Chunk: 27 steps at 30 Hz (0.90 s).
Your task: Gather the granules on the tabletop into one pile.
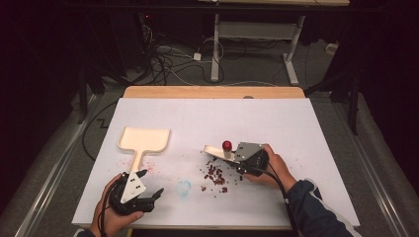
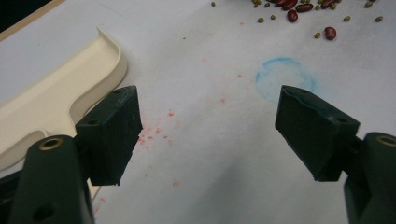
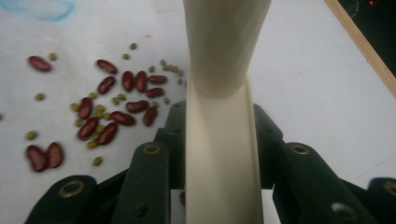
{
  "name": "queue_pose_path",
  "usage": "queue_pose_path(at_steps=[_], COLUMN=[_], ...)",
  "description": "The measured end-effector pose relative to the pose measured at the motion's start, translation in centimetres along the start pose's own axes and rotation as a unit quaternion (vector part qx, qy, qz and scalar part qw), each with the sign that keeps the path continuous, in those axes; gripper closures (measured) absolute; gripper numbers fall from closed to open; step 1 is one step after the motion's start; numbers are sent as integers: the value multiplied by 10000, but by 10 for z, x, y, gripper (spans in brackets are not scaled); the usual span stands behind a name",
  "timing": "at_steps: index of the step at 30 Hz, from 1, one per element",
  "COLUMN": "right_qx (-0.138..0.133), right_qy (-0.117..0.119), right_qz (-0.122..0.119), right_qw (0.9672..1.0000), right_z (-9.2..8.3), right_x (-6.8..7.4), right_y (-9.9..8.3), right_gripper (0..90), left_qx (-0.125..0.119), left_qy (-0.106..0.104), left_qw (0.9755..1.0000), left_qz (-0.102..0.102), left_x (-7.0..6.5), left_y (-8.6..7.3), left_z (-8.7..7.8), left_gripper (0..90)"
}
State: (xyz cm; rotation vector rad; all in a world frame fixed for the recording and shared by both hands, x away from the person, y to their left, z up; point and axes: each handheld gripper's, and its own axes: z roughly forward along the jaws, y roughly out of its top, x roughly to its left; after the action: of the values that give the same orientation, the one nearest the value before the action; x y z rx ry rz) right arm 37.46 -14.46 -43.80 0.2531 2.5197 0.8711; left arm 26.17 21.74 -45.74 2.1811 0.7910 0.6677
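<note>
- Right gripper (image 1: 236, 157): jaws clamped on the handle of a cream brush (image 3: 219, 93), gripped on both sides in the right gripper view.
- Brush sits on the white table (image 1: 296, 128), just beside the beans (image 1: 215, 175), a scatter of red and small green ones.
- Left gripper (image 1: 150, 183): jaws wide apart, holding nothing, over bare table.
- Cream dustpan (image 1: 144, 139) lies flat at the left, its handle reaching to the left gripper, well apart from the beans.
- Blue ring mark (image 2: 285, 77) lies between dustpan and beans.

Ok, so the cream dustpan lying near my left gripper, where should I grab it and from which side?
Likely the dustpan by its narrow handle, which lies flat and points toward the open left gripper. Come from the near edge, jaws straddling the handle's two long sides; the wide walled tray looks too broad to span.
</note>
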Motion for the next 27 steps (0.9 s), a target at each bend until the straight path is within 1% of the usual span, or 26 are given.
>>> queue_pose_path(at_steps=[2, 4, 5, 8, 11, 12, 13, 14, 15, 16, 17, 18, 19, 20, 21, 22, 23, 25, 26, 27], right_qx=[18, 32, 38, -32, -176, -176, -317, -317, -493, -573, -573, -745, -826, -882, -942, -971, -963, -907, -907, -871], right_qy=[4, -86, -123, -353, -514, -514, -494, -494, -418, -338, -338, -63, 87, 293, 537, 773, 965, 1309, 1309, 1629], right_qz=[-127, -212, -218, -238, -185, -185, -89, -89, 28, 47, 47, 106, 137, 149, 246, 294, 307, 376, 376, 451], right_qw=[9999, 9997, 9997, 9991, 9984, 9984, 9982, 9982, 9979, 9978, 9978, 9971, 9965, 9956, 9938, 9918, 9902, 9865, 9865, 9818], right_z=[-4, -7, -8, -13, -22, -22, -31, -31, -39, -44, -44, -52, -56, -58, -60, -60, -60, -56, -56, -50], right_x=[5, 8, 8, 5, 2, 2, 0, 0, 2, 4, 4, 11, 16, 21, 27, 34, 40, 51, 51, 59], right_y=[0, 0, 1, 3, 6, 6, 8, 8, 11, 13, 13, 18, 20, 22, 24, 26, 28, 30, 30, 32], right_gripper=[674, 675, 676, 677, 677, 677, 677, 677, 677, 677, 677, 677, 677, 677, 677, 677, 677, 677, 677, 677], left_qx=[7, 0, 0, -11, -11, -16, -22, -22, -31, -46, -43, -24, -47, -98, -132, -183, -183, -227, -232, -251], left_qy=[-10, -16, -16, -9, 0, 3, 29, 29, 45, 55, 92, 101, 123, 174, 210, 273, 273, 360, 418, 485], left_qw=[10000, 10000, 10000, 10000, 10000, 10000, 10000, 10000, 10000, 10000, 9999, 9999, 9999, 9998, 9997, 9994, 9994, 9990, 9988, 9981], left_qz=[12, 27, 27, 42, 49, 46, 45, 45, 37, 34, 50, 8, -16, 3, -21, -54, -54, -103, -117, -271], left_x=[0, -2, -2, -2, -1, -1, 0, 0, 0, 1, 2, 2, 3, 5, 7, 10, 10, 14, 16, 20], left_y=[0, 1, 1, 1, 1, 1, 1, 1, 1, 1, 1, 1, 1, 1, 1, 0, 0, -1, -1, -3], left_z=[0, 0, 0, 0, -1, -1, -2, -2, -2, -3, -4, -5, -6, -7, -9, -13, -13, -16, -18, -22], left_gripper=[219, 219, 219, 219, 219, 219, 219, 219, 219, 218, 218, 219, 218, 219, 219, 218, 219, 218, 218, 218])
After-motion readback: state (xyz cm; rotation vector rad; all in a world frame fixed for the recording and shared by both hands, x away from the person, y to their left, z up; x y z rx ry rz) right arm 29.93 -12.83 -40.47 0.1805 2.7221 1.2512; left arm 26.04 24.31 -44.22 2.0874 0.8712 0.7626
